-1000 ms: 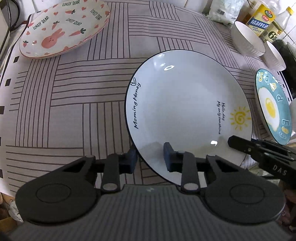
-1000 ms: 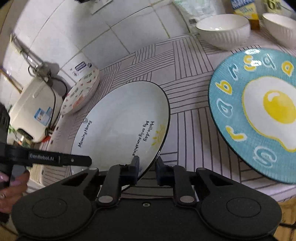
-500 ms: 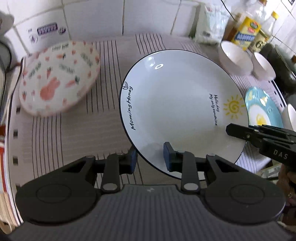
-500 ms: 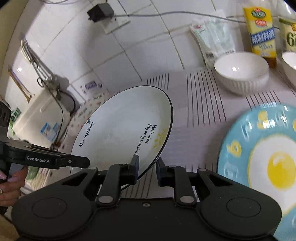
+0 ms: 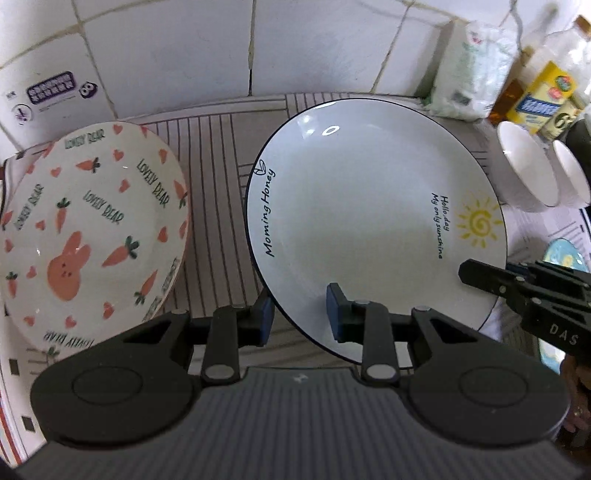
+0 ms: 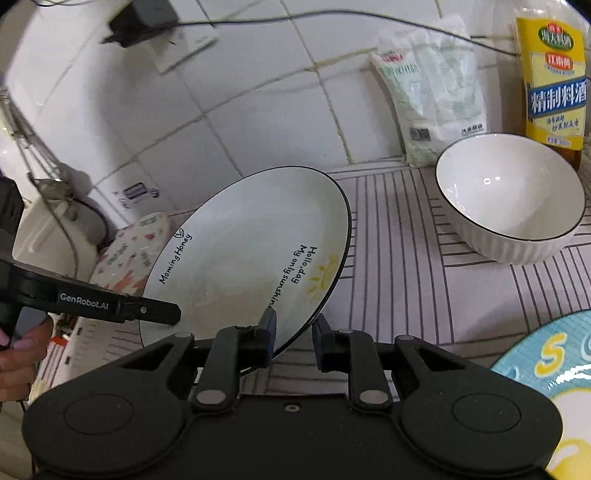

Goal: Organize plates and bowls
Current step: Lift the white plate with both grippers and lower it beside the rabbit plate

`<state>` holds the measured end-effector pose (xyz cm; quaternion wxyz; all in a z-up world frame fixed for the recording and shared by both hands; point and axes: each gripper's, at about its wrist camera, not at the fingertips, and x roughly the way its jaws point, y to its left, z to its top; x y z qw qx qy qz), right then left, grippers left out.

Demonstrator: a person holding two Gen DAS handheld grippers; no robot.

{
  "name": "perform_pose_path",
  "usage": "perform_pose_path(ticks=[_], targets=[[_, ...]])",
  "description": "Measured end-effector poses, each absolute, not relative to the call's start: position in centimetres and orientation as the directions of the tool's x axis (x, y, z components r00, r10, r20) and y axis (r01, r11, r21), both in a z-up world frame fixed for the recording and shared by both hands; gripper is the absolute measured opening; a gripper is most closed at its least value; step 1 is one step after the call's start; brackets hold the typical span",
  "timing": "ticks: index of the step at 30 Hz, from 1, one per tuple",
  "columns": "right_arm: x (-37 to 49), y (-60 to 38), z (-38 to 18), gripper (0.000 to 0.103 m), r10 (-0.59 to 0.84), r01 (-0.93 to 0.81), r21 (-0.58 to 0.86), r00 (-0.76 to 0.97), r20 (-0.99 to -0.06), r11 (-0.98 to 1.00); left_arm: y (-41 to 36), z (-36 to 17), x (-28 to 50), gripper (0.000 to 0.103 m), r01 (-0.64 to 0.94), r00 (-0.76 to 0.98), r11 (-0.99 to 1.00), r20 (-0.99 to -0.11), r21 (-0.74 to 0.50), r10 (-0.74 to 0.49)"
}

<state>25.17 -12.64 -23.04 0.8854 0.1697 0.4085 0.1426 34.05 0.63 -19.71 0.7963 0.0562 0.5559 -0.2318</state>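
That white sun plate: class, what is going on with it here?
A person holds the white sun plate by its near rim with both tools, left tool and right tool, each clamped on the edge. It hangs tilted above the striped cloth, beside the bunny plate.

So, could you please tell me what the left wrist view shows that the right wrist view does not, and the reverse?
Only the left wrist view shows the rabbit plate's full carrot-and-heart face and a second white bowl.

Only the right wrist view shows the wall plug with its cable.

Both show the sun plate, raised and gripped at its near rim by the left gripper and right gripper, and the egg plate.
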Motion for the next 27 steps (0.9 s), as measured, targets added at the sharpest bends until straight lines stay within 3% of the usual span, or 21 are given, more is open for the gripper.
perform_pose_path(ticks=[9, 13, 23, 27], targets=[[26.2, -11.9, -24.3, 0.029, 0.353, -0.052, 0.404, 0.595, -0.722, 0.913, -0.9, -20.5, 34.0, 0.031, 0.419, 0.29, 0.901, -0.922, -0.117, -0.255], [25.2, -10.5, -22.6, 0.034, 0.286, -0.095, 0.288, 0.596, -0.75, 0.953, -1.1, -19.6, 33.3, 0.04, 0.416, 0.305, 0.906, -0.926, -0.078, -0.22], [18.6, -12.7, -16.0, 0.053, 0.235, -0.112, 0.222, 0.7, -0.675, 0.969, 0.2, -14.0, 29.7, 0.051, 0.395, 0.364, 0.916, -0.904, -0.069, -0.225], [15.4, -13.8, -12.8, 0.055, 0.201, -0.15, 0.133, 0.733, -0.65, 0.98, -0.7, -11.2, 27.6, 0.057, 0.445, 0.386, 0.893, -0.888, -0.059, -0.251]])
